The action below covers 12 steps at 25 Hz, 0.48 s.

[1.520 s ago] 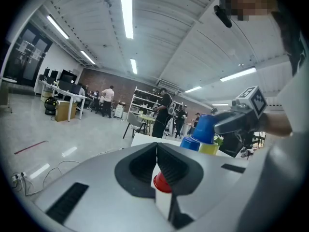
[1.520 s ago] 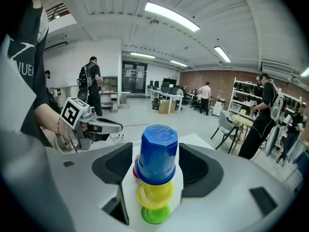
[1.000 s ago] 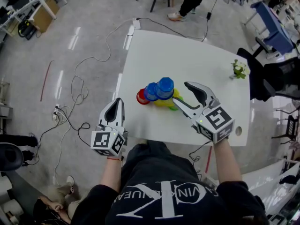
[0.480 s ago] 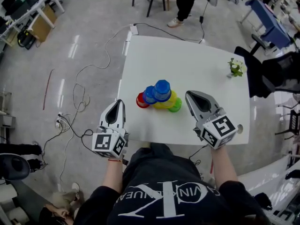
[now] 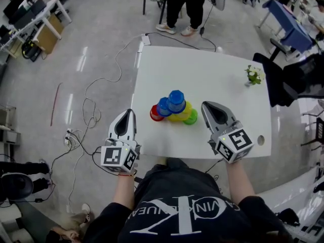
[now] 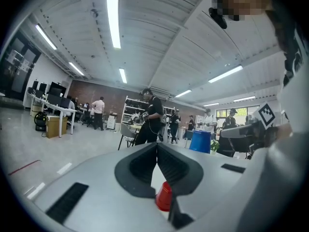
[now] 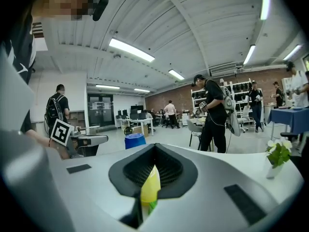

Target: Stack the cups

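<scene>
Shuts right tool (image 5: 206, 107) on nothing, backs it off green cup (image 5: 191, 117) toward near desk (image 5: 202, 70) edge. Keeps left tool (image 5: 128, 113) closed, empty. Leaves cup cluster (image 5: 172, 108) mid-desk, untouched: release done, stack likely complete.

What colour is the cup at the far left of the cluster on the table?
Red. The leftmost cup shows best in the head view.

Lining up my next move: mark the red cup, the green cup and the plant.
red cup (image 5: 155, 114): head view, its middle.
green cup (image 5: 192, 118): head view, its middle.
plant (image 5: 252, 75): head view, its leaves.
</scene>
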{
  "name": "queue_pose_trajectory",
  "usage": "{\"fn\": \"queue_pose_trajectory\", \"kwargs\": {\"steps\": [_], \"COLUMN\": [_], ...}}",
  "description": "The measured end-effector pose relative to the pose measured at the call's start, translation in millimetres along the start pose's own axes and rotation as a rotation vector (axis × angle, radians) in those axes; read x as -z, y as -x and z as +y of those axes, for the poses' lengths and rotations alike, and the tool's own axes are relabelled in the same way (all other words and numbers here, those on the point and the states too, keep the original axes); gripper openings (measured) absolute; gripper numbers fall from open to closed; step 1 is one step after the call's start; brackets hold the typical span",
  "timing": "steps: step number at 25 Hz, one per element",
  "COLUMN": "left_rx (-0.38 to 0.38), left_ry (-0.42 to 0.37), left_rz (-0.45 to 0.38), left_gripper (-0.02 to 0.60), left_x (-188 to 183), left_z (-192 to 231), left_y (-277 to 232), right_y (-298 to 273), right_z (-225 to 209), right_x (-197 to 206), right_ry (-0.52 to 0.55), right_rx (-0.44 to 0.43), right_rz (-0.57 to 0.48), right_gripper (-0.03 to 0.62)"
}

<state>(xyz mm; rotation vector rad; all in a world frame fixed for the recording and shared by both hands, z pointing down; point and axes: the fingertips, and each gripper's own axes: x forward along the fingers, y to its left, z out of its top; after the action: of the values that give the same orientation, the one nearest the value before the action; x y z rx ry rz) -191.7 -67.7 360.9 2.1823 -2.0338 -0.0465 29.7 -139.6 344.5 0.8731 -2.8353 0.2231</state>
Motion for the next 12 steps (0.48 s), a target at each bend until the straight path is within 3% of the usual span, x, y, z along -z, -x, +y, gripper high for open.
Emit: {"fn": "queue_pose_trajectory", "kwargs": {"steps": [12], "left_rx": [0.007], "left_ry": [-0.001], "left_rz": [-0.049], "left_gripper": [0.005], "left_x": [-17.7], "left_z": [0.3], "left_y": [1.4], "right_y": [8.3], "right_z": [6.0], "right_x": [-7.6], "right_ry": [-0.003], "right_rx": [0.013], "right_rz": [-0.038], "right_gripper": [0.009]}}
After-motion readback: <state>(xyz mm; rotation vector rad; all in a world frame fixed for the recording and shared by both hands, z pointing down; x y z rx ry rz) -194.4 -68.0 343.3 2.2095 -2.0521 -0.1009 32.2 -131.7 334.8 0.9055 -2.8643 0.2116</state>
